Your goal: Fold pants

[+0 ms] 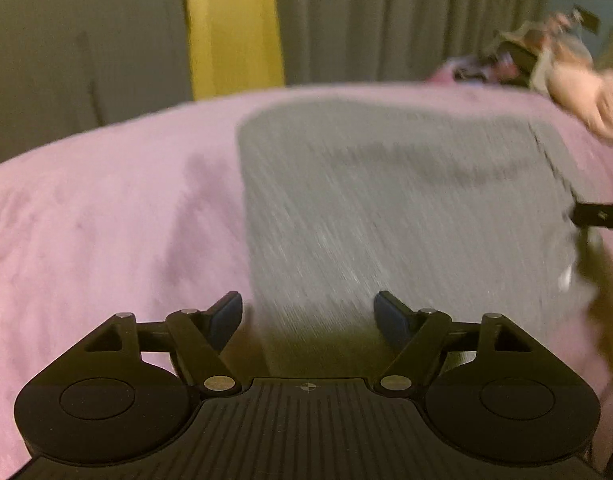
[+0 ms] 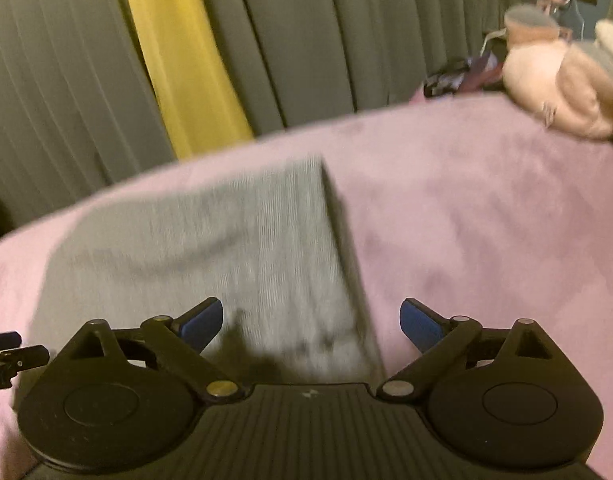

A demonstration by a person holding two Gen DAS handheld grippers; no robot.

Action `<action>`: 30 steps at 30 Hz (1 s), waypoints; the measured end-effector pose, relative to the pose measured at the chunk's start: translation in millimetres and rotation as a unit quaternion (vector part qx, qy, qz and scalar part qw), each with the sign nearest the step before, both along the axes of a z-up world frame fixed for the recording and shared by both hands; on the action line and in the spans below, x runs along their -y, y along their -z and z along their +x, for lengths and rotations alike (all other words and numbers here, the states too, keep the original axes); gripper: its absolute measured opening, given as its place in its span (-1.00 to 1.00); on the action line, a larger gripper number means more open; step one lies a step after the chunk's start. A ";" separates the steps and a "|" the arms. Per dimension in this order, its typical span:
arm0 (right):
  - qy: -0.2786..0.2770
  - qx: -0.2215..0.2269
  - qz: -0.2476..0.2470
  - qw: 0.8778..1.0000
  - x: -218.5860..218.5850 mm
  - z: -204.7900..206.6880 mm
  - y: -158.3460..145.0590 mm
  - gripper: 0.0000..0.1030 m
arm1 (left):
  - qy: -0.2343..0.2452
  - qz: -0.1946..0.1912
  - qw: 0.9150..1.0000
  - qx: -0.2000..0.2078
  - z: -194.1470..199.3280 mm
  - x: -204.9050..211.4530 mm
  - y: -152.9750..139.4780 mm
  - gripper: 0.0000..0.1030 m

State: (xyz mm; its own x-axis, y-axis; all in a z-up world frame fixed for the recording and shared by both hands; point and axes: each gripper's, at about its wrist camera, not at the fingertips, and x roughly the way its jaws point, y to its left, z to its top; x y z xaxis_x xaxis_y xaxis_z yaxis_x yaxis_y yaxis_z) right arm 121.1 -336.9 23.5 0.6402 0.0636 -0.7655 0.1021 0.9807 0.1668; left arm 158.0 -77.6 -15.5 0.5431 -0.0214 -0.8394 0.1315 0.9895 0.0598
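Grey ribbed pants [image 1: 386, 208] lie folded into a flat rectangle on the pink bedspread [image 1: 106, 220]; they also show in the right wrist view [image 2: 210, 248]. My left gripper [image 1: 308, 312] is open and empty above the folded pants' near left corner. My right gripper [image 2: 311, 320] is open and empty above the pants' near right edge. The right gripper's fingers [image 1: 598, 216] show at the right edge of the left wrist view. The left gripper's fingertips [image 2: 10, 354] show at the left edge of the right wrist view. Both views are motion-blurred.
Grey curtains [image 2: 306, 40] with a yellow strip [image 2: 178, 52] hang behind the bed. A pink plush toy [image 2: 558, 80] and dark clutter [image 2: 454, 76] sit at the bed's far right. Pink bedspread [image 2: 486, 220] spreads to the right of the pants.
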 end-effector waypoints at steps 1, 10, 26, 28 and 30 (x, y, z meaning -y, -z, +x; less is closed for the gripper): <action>0.004 -0.006 -0.016 1.000 0.3 -1.2 6.4 0.90 | -0.001 0.016 1.000 0.000 -3.3 2.2 5.3 0.56; 0.004 0.017 -0.055 0.998 -20.4 -24.6 3.2 0.91 | -0.051 0.021 0.998 -0.009 -19.7 -14.3 0.1 0.57; -0.019 0.022 -0.045 0.999 -58.5 -48.4 10.8 0.92 | -0.083 0.011 0.996 -0.009 -36.5 -12.5 -7.3 0.73; -0.024 0.022 -0.051 0.998 -70.3 -49.1 11.9 0.92 | -0.088 0.000 0.996 -0.015 -39.4 -12.1 -6.4 0.73; -0.025 0.036 -0.050 0.998 -78.1 -55.9 10.2 0.92 | -0.095 -0.007 0.995 -0.014 -45.2 -12.8 -7.7 0.74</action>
State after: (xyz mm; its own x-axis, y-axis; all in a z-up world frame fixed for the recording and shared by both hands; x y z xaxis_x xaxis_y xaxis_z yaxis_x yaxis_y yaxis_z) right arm 65.1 -258.8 13.3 0.6922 0.0218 -0.7214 0.0448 0.9963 0.0731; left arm 112.8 -64.8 -7.8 0.5158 0.0665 -0.8541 -0.0559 0.9975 0.0439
